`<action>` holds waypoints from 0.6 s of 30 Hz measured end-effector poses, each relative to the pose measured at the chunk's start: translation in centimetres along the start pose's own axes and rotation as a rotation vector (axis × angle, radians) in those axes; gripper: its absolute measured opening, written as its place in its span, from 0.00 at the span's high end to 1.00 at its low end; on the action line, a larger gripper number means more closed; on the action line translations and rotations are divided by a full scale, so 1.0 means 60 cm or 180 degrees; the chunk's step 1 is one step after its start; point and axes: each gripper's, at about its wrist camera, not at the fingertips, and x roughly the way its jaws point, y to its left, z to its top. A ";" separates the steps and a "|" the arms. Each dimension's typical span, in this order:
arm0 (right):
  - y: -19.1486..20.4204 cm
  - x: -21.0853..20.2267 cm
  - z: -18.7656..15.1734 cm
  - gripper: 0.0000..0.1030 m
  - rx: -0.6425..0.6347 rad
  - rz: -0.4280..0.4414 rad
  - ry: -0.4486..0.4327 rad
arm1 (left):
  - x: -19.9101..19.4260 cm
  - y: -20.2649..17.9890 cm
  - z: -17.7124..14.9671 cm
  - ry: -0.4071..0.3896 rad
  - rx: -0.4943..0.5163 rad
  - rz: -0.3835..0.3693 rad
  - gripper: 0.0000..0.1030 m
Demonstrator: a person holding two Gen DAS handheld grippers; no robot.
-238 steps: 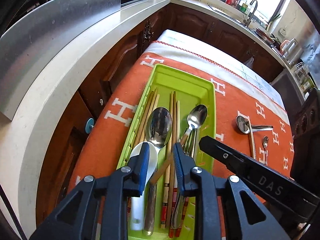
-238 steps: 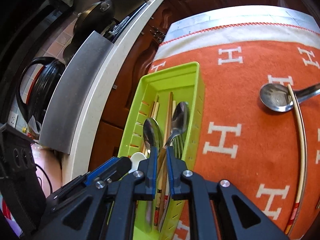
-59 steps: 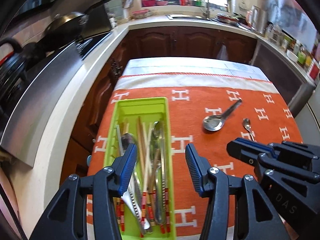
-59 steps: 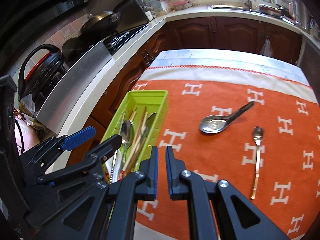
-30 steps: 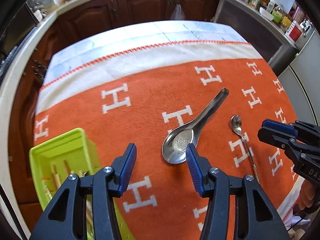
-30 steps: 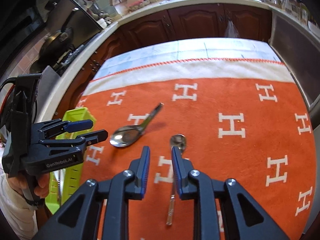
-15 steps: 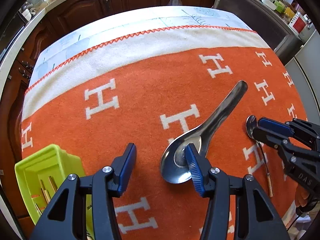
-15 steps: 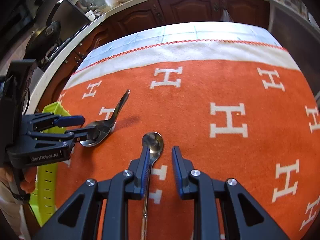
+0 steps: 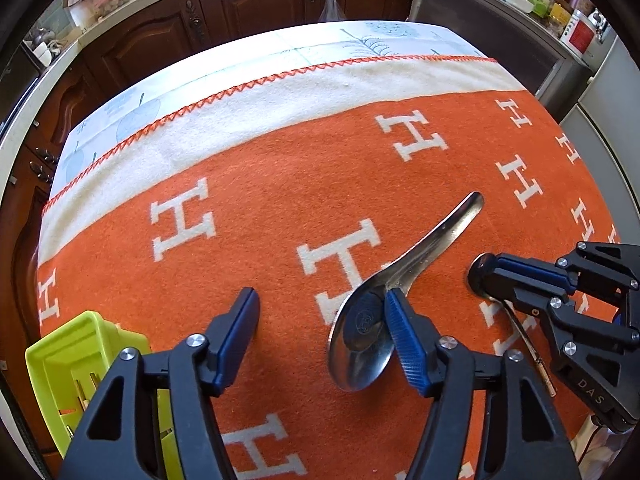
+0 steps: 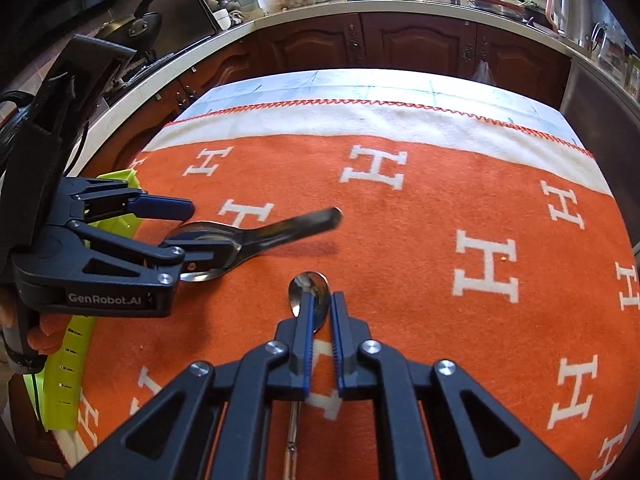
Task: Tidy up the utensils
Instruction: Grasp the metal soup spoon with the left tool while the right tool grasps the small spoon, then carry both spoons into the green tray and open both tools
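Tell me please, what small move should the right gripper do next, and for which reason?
Probably finish closing, then lift a little. The right gripper has its jaws closing around the neck of the small spoon, which lies flat on the orange blanket. Whether the pads already press on it is unclear, so a firm pinch should come before raising it.

Bright daylight (fisheye-bent edges), sharp.
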 end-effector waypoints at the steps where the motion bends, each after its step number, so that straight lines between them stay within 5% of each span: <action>1: 0.001 -0.001 -0.001 0.93 0.0004 0.0015 -0.0004 | -0.002 -0.004 -0.001 -0.0012 0.0018 -0.0010 0.51; 7: -0.004 -0.002 -0.005 0.96 0.0147 0.0149 0.0017 | -0.014 -0.036 -0.012 -0.0106 0.0077 -0.0048 0.87; 18: -0.021 -0.015 -0.015 0.99 0.0587 0.0387 0.0200 | -0.058 -0.059 -0.075 -0.0285 -0.0427 0.0135 0.97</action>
